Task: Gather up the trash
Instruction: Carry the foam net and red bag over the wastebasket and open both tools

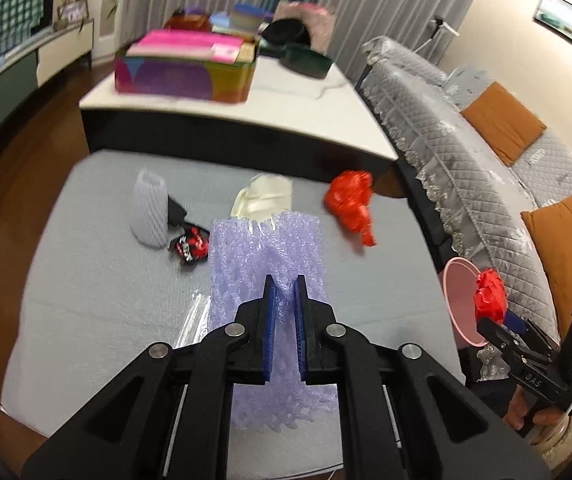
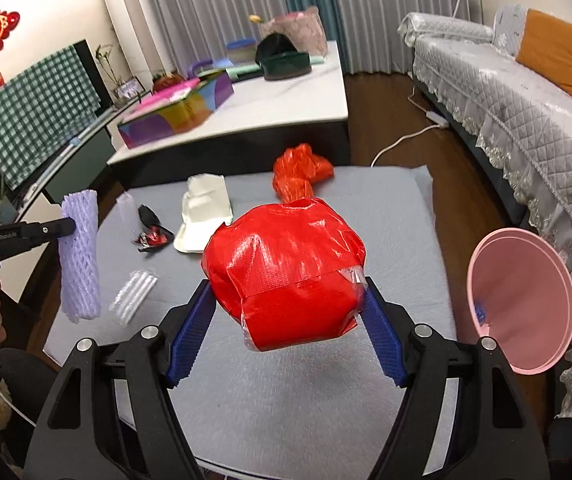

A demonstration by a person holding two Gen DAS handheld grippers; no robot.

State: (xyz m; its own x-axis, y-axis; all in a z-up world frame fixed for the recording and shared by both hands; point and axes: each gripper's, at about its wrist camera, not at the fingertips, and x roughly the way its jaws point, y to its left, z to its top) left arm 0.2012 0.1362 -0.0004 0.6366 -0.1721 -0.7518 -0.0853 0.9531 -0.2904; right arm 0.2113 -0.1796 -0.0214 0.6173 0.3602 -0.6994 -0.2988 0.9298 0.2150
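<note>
Gripping purple foam net (image 1: 265, 280), left jaws pinch; right jaws clasp red wrapper (image 2: 286, 268).

Left gripper (image 1: 285, 312): jaws nearly closed, clamped on purple foam netting (image 1: 265, 264), raised. Right gripper (image 2: 286, 320): jaws spread wide, gripping red crumpled plastic ball (image 2: 286, 268), raised.

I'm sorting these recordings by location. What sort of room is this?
Most likely a home living room: a sofa under a quilted grey cover with orange cushions, a long curtain behind, and a low white table stacked with household boxes.
</note>
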